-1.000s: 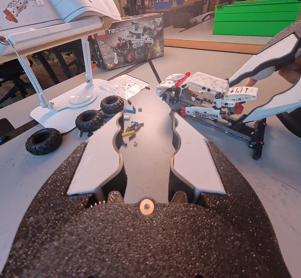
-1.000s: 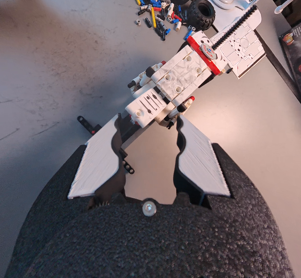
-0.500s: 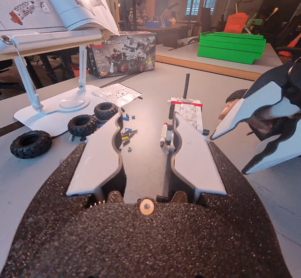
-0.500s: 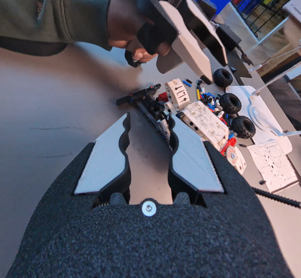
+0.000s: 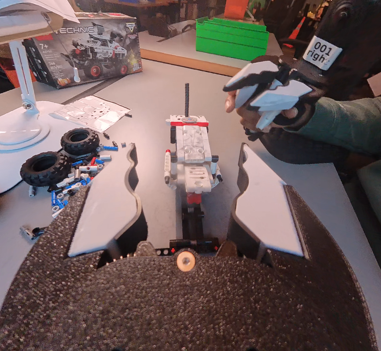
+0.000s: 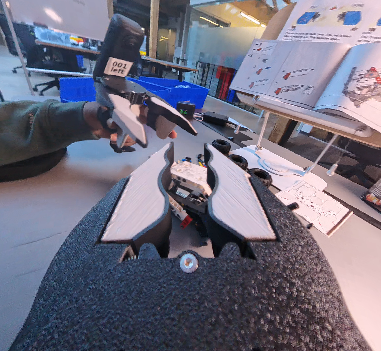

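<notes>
On grey table, between my left gripper tines: part-built toy truck chassis, untouched, jaws spread wide, empty. Right gripper hovers above it, half open, holding nothing. Left of chassis: loose pins, tyres unmounted. Beyond: sticker sheet, kit box. I judge build incomplete.

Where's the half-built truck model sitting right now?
In the left wrist view, the truck model lies on the grey table, centred between the open left gripper's fingers, untouched, with the loose tyres to its left.
</notes>
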